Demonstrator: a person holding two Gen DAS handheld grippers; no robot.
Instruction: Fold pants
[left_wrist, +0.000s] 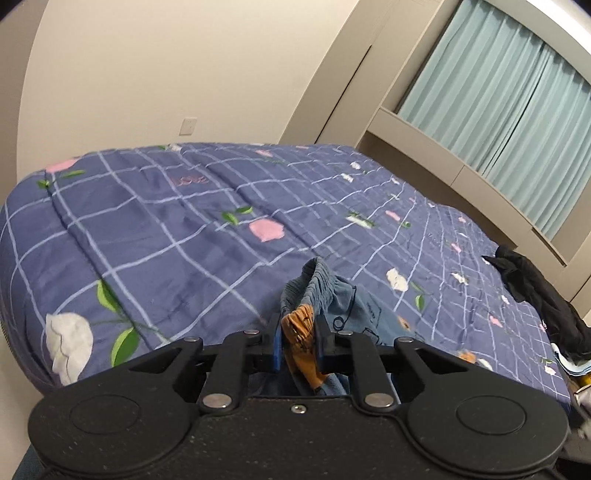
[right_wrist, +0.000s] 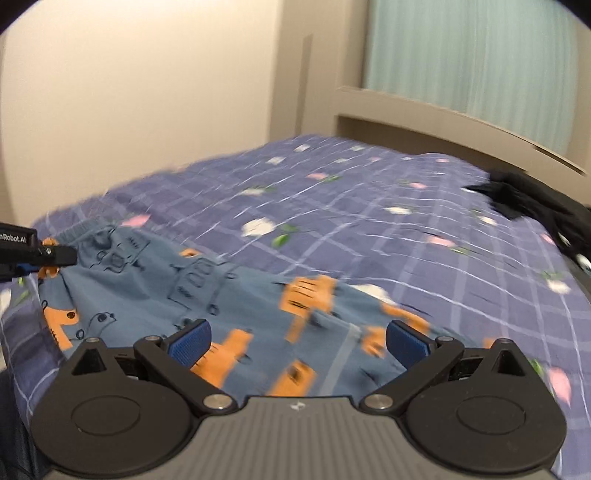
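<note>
Small blue pants (right_wrist: 221, 288) with orange and dark-line prints lie spread on the bed, waistband to the left. My left gripper (left_wrist: 298, 326) is shut on a bunched corner of the pants (left_wrist: 332, 295) at the elastic waistband, lifting it slightly off the cover. In the right wrist view the left gripper (right_wrist: 55, 256) reaches in from the left edge, pinching that same corner. My right gripper (right_wrist: 297, 336) hovers over the near part of the pants, its blue pads (right_wrist: 190, 341) wide apart and nothing pressed between them. That view is motion-blurred.
The bed carries a purple checked cover with flowers (left_wrist: 166, 229). A pile of black clothing (left_wrist: 535, 291) lies at the bed's right edge, also the black clothing (right_wrist: 535, 203). A beige ledge (left_wrist: 461, 173) and pale green curtains (left_wrist: 498, 92) stand behind; a plain wall is beyond.
</note>
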